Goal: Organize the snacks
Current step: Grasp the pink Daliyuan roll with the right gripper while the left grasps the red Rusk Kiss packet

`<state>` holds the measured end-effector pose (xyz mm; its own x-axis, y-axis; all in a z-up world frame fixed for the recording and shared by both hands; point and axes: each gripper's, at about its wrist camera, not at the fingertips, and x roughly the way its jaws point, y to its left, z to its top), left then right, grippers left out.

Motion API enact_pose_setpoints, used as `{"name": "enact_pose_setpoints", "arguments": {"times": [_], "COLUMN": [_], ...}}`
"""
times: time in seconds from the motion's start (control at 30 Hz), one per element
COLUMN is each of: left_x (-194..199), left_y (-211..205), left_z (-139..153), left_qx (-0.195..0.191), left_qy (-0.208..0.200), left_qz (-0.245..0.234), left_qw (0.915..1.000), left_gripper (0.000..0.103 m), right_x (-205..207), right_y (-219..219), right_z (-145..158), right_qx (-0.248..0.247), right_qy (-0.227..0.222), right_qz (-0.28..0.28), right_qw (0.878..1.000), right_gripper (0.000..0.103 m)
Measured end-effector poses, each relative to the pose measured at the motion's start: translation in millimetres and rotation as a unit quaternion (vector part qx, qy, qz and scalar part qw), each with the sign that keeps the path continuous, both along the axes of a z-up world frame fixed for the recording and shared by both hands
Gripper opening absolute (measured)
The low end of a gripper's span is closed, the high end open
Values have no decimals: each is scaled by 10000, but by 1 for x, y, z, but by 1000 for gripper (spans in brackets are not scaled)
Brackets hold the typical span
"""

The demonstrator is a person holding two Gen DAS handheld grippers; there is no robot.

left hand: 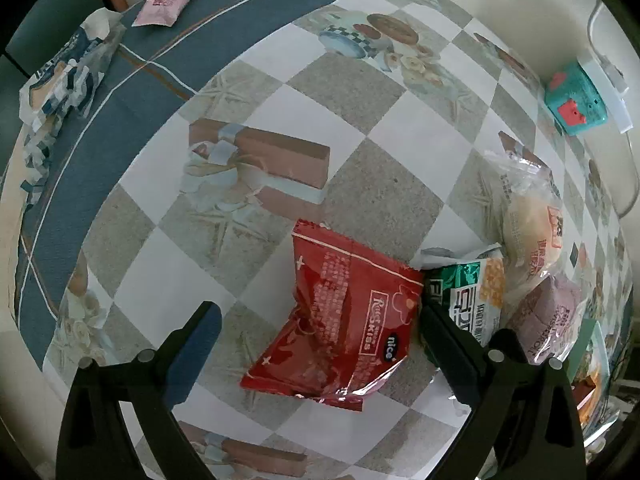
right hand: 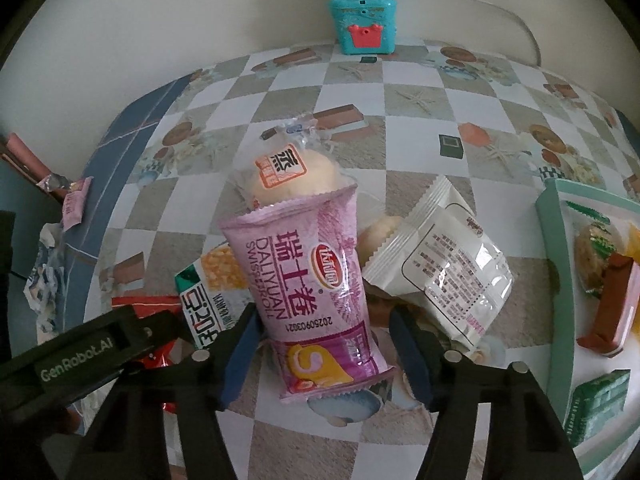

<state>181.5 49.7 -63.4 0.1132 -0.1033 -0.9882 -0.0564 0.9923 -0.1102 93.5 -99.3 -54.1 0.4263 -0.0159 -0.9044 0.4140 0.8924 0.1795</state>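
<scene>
The checkered tabletop (left hand: pixel 352 92) lies bare across its middle and far part, giving free room ahead of the left claw (left hand: pixel 320 320); a blue border runs to its left edge, and the wall closes the far side. The snacks crowd one patch: the red packet (left hand: pixel 340 320) lies flat between the left claw's spread fingers, touching neither pad that can be seen, so this claw is released. Its right finger stands just beside the green-and-white packet (left hand: pixel 472 292).

Only the right wrist view shows the tray (right hand: pixel 554 240) with a pale green rim at the right, already carrying several snacks, and the white packet (right hand: pixel 444 264) lying beside the purple Swiss roll packet (right hand: pixel 308 284). Only the left view shows the pink packet (left hand: pixel 170 0) far off on the blue border.

The right claw (right hand: pixel 324 344) points steeply down with the Swiss roll packet between its fingers, half-closed; whether the pads press it I cannot tell. That packet leans over a bun in clear wrap (right hand: pixel 296 172).
</scene>
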Motion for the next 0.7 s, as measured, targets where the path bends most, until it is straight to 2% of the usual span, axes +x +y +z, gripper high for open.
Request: {"name": "enact_pose_setpoints", "arguments": {"times": [0.07, 0.13, 0.43, 0.5, 0.53, 0.6, 0.63, 0.7], "left_x": [-1, -2, -7, -9, -10, -11, -12, -13], "left_y": [2, 1, -8, -11, -12, -16, -16, -17], "left_z": [-1, -3, -3, -3, -4, -3, -2, 1], "left_qx": [21, 17, 61, 88, 103, 205, 201, 167], "left_qy": [9, 21, 39, 63, 83, 42, 20, -28], "left_qz": [-31, -48, -160, -183, -186, -223, -233, -210], "left_qw": [10000, 10000, 9998, 9998, 9997, 9995, 9995, 9996], "left_gripper": [99, 99, 93, 88, 81, 75, 66, 63], "right_x": [0, 0, -2, -1, -1, -1, -1, -1], "right_y": [1, 1, -4, -5, -5, -6, -6, -6], "right_z": [1, 1, -4, -6, -7, -8, -8, -6], "right_qx": [42, 25, 68, 68, 83, 111, 112, 138], "right_qy": [-18, 0, 80, 121, 128, 134, 134, 122], "right_qz": [24, 32, -1, -16, -25, -27, -24, -26], "right_qw": [10000, 10000, 9999, 9999, 9999, 9998, 9998, 9998], "right_gripper": [53, 50, 48, 48, 48, 48, 47, 45]}}
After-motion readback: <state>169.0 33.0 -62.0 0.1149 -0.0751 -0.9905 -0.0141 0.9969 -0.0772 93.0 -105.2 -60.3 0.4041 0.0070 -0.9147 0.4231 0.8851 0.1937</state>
